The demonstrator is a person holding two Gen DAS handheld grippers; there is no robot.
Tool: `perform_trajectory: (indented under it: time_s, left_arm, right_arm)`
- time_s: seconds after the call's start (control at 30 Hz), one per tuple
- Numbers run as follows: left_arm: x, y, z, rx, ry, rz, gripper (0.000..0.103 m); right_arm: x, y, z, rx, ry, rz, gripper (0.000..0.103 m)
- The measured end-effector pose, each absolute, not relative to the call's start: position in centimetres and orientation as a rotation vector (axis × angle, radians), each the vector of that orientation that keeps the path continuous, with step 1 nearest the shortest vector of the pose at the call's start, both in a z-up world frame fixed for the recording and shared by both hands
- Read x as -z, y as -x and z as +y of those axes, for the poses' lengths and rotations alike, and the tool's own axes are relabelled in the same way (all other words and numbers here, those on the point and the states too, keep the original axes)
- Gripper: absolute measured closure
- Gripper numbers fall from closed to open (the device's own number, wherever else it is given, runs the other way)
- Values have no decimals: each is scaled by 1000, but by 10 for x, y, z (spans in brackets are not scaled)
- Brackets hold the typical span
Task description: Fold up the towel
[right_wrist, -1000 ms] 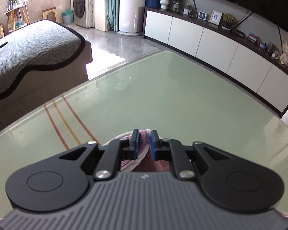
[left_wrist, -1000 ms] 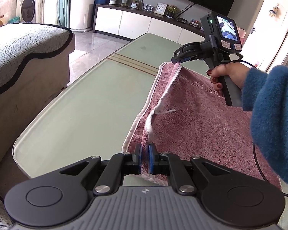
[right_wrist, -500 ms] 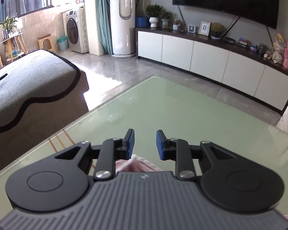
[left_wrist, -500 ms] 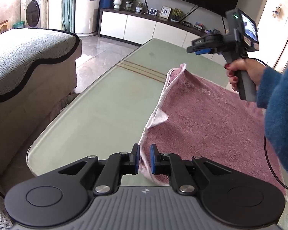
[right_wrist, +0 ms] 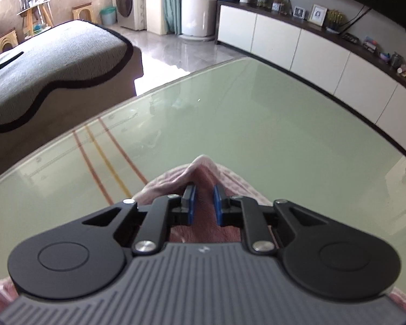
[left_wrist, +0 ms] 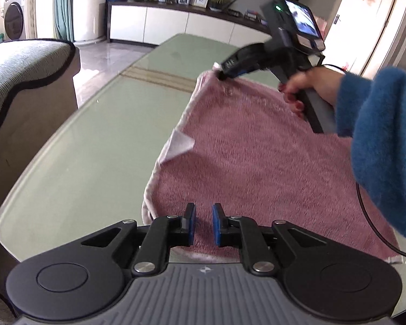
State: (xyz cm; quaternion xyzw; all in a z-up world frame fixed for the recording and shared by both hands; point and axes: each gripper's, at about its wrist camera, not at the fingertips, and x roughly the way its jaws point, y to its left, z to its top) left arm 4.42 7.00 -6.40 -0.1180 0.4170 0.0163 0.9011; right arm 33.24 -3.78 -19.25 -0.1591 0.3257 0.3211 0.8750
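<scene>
A pink towel lies spread on the pale green glass table. My left gripper sits at the towel's near edge, close to its near left corner. Its pads stand a narrow gap apart, and pink cloth fills that gap. My right gripper, held by a hand in a blue sleeve, is at the far left corner. In the right wrist view its jaws are closing with the towel between them, and the corner bunches up in front of the tips.
A grey-topped sofa stands left of the table, with tiled floor between them. A low white cabinet runs along the far wall. A black cable hangs from the right gripper over the towel's right side. The table's rounded near edge is close.
The right gripper let go of the far corner, lifted off, then came back down onto it. The raised fold by the left gripper has dropped and the towel lies flatter.
</scene>
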Motion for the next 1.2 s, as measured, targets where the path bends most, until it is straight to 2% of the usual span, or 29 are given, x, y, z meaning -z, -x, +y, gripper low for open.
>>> perform_trajectory:
  time_s: [0.3,0.47,0.63,1.03,1.2]
  left_arm:
    - [65,-43,67,-30,227,872,89]
    - [60,-43,68,-17,257,858,89]
    - [52,-54,61,-6,217,823,88]
    - [63,-60,55,-23,189,899,88]
    - [63,-57,53,-27,184,897,88]
  right_arm:
    - [187,-349,-36,-632,312,663,88]
    - [176,-349,-67,-657,172,681,87]
    - [179,-336,-76,-678,243,695,87]
    - [191,-350,-73,-586,290,689,87]
    - [174,-346,-91,-564,276,670,86]
